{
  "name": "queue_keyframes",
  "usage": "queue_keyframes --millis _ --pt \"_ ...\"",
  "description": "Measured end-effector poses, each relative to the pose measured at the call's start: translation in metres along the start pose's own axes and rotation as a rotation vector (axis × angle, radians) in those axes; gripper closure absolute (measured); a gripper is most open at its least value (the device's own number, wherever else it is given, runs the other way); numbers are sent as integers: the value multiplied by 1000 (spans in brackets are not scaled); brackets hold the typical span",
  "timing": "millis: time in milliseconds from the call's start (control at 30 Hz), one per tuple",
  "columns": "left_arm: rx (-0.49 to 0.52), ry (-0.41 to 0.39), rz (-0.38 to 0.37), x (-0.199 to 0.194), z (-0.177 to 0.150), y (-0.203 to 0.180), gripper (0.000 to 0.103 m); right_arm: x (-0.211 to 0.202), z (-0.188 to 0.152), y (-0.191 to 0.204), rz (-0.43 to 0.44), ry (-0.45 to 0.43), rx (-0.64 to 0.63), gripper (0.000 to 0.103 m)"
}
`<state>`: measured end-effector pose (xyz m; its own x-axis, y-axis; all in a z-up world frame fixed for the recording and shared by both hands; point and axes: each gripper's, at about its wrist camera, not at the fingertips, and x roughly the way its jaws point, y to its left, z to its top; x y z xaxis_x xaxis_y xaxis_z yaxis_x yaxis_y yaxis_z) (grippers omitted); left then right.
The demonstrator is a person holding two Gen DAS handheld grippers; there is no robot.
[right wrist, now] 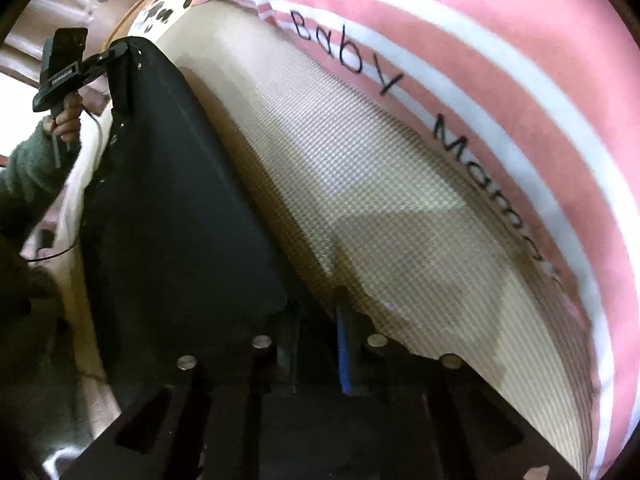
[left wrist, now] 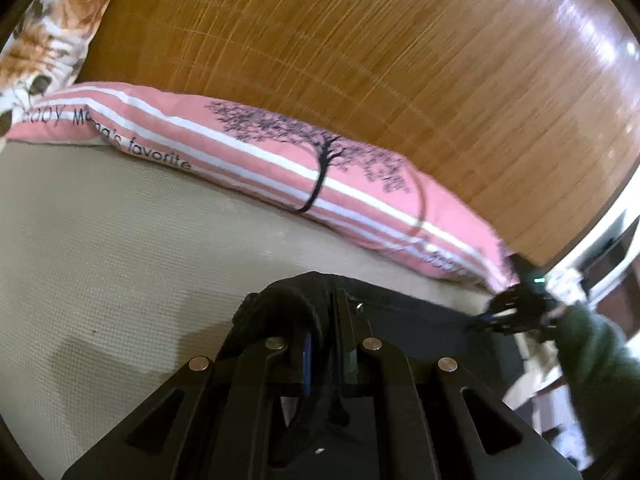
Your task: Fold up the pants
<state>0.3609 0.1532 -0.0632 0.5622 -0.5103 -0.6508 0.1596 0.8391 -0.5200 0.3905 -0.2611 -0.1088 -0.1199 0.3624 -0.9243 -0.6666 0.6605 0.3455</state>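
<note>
In the left wrist view, the left tool (left wrist: 320,320) is gripping a bunched edge of the black pants (left wrist: 420,320), which are lying stretched over the beige bed (left wrist: 120,240) in front of a pink striped pillow (left wrist: 280,160), while the right tool (left wrist: 504,314) is pinching the far end. In the right wrist view, the right tool (right wrist: 320,320) is clenching the near edge of the pants (right wrist: 180,200), and the left tool (right wrist: 114,54), held in a hand (right wrist: 66,118), is clamping the far corner.
</note>
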Motion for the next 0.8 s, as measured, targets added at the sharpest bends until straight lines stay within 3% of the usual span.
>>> queue_keyframes --millis 133,367,600,700,800 --pt "57 -2 40 3 -2 -5 94 -14 -19 19 -156 -87 33 93" --pt "158 -35 34 -39 -12 -30 95 -59 -66 117 -417 -241 124 96" --pt "282 -38 8 -101 -49 -57 94 -85 -117 176 -494 -307 211 97" --pt "332 -13 18 -123 -79 -61 95 -79 -168 208 -468 -349 297 98" --pt "345 31 19 -139 -114 -60 94 -67 -189 221 -449 -339 322 98"
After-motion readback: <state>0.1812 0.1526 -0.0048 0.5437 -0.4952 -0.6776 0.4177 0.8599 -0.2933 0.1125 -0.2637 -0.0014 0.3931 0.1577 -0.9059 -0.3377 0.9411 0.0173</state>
